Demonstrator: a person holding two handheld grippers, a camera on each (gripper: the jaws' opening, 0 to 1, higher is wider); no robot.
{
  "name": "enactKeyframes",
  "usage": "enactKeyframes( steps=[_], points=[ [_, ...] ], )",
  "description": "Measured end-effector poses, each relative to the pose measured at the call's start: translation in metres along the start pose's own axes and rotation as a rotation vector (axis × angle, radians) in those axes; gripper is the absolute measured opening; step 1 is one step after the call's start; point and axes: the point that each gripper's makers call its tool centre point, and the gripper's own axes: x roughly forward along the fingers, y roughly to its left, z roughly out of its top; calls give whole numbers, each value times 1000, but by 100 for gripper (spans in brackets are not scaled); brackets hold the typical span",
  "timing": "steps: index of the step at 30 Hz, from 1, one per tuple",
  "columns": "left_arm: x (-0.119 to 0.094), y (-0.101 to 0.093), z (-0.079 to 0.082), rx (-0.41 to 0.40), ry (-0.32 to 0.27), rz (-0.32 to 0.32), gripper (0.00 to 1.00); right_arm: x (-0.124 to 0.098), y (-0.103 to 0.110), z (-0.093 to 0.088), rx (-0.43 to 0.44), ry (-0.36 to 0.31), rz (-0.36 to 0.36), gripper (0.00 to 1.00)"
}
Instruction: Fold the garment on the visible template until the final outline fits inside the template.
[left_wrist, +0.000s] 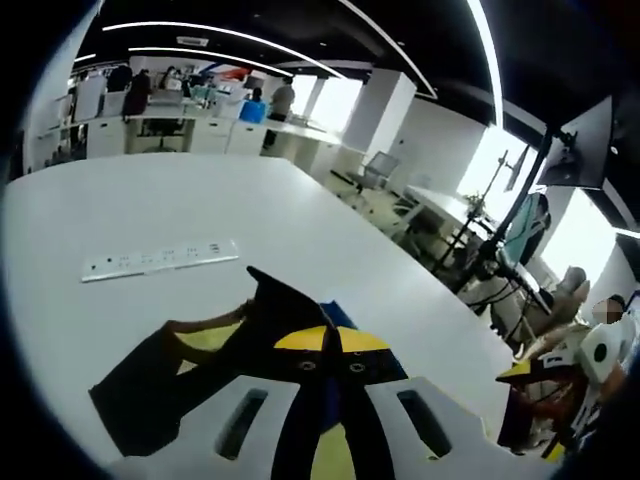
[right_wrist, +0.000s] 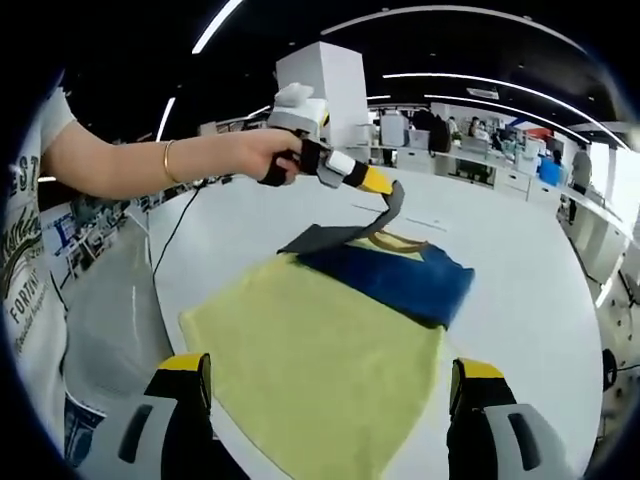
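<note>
Left gripper has its yellow-tipped jaws pinched tight on a dark corner of the garment, lifting it off the wide white table, with a hand wrapped round the handle. Right gripper hangs with its jaws spread wide and nothing between them, the pale yellow template lying ahead of its tips and the navy fold of cloth beyond that (a white power strip sits on the table past the left jaws). Big open office behind, with ceiling light strips, a white pillar and desks along the far wall.
</note>
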Motion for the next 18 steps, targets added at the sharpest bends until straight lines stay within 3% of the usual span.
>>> enactKeyframes(
  steps=[10,18],
  points=[
    [20,-18,-1,24,-4,-46,0,1,-2,-5,7,13,-5,99],
    [39,-36,-15,54,35,-96,0,0,-3,-11,22,24,-14,99]
  ],
)
